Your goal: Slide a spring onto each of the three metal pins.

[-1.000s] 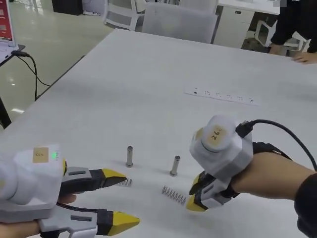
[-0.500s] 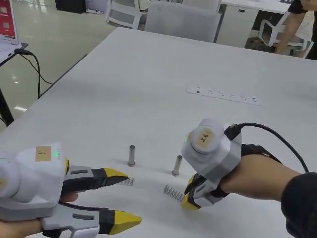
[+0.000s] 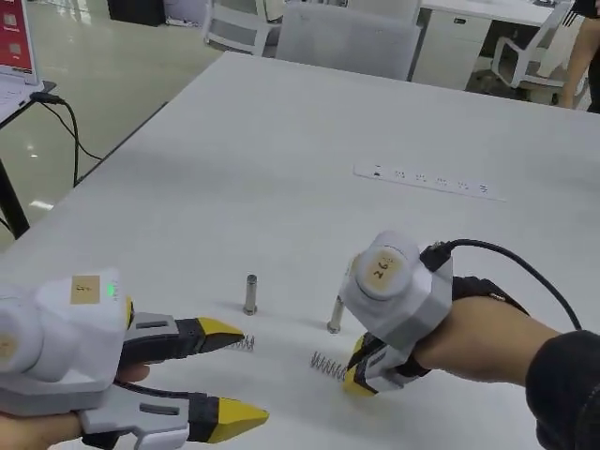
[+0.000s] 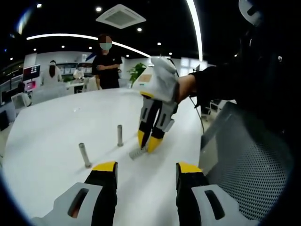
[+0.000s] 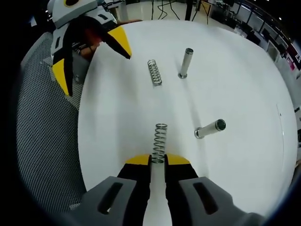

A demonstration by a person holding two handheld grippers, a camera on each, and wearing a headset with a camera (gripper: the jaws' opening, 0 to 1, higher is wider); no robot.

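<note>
Spring-loading task, head view and both gripper views; places are given from the landmark pin point(image 3: 335, 314), the upright pin nearest the right gripper point(image 3: 360, 375). Over the past second the right gripper has shifted in toward the landmark pin, so that its housing now overlaps the pin's top in the head view. The left gripper point(image 3: 228, 371) has held its place.

In the right gripper view the right gripper point(image 5: 158, 160) has its jaws pinched together on the near end of a spring point(image 5: 159, 139). The spring's free length runs forward from the tips, with the landmark pin point(image 5: 210, 128) just to one side. In the head view this spring point(image 3: 328, 364) lies just in front of the landmark pin, on the person's side. Whether it has left the counter point(image 3: 281, 169) cannot be told.

A second pin point(image 3: 250, 293) stands near the landmark pin on the left gripper's side, and both pins are bare. A second spring point(image 3: 242, 344) lies loose in front of that pin, just off the upper tip of the left gripper, whose jaws stand wide apart with nothing between them. A power strip point(image 3: 427, 180) lies well beyond the landmark pin. Two pins can be seen.

Judged from this, the first spring is secured and no pin is yet loaded. The next move calls for raising the spring, bringing its free end over the landmark pin's top and lowering it along the shaft. A spring held by one end may sag, so alignment is the likely difficulty.
</note>
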